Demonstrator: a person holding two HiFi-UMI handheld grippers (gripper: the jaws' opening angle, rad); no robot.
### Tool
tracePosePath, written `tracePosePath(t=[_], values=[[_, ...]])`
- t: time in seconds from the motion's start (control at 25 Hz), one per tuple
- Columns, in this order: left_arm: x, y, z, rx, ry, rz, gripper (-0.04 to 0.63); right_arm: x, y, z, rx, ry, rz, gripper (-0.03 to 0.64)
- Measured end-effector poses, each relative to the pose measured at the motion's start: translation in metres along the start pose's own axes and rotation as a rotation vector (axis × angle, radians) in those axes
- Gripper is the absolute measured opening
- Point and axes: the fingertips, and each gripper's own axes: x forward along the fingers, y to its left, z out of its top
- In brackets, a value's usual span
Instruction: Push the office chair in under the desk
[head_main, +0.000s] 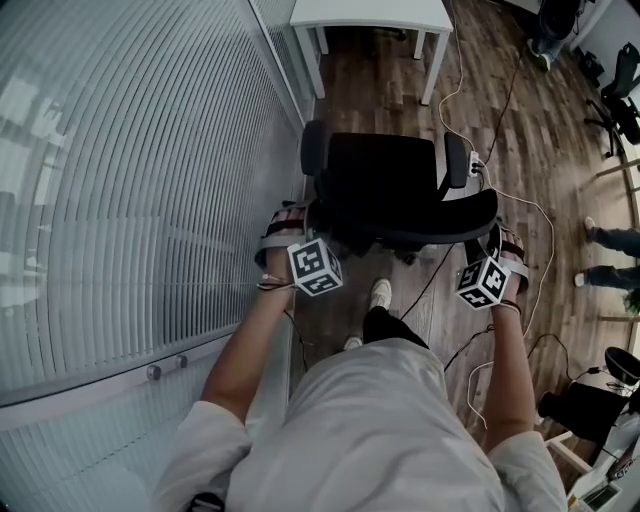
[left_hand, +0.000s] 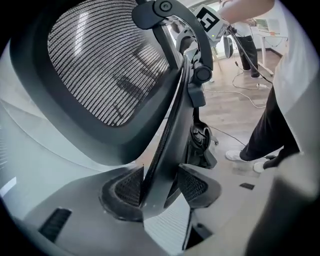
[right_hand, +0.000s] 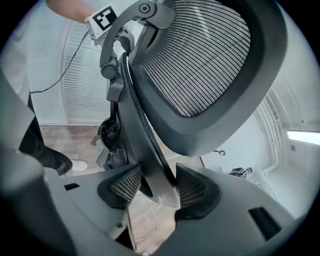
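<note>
Office chair (head_main: 385, 185) backrest | left gripper (left_hand: 160, 186) clamped on its left edge | right gripper (right_hand: 157, 186) clamped on its right edge | desk (head_main: 372, 14) ahead of both claws

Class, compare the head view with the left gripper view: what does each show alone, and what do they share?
Head view only: the white desk ahead of the office chair, plus its seat. Left gripper view only: the left hand-held gripper with jaws closed on the backrest rim, and the mesh close up. Both: the chair, the wooden floor, the right hand-held gripper.
</note>
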Motion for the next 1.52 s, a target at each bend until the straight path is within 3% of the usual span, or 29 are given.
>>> tracePosePath(t=[0.56,1.52], values=[[0.037,0.032,0.012,-0.018,0.066,0.010,0.225,0.037,-0.039,0.006,-0.016,-0.070,0.002,0.231],[0.114,0.107,0.016,-0.027,0.137,0.049,0.225,0.129,-0.109,0.027,-0.050,-0.096,0.000,0.230]])
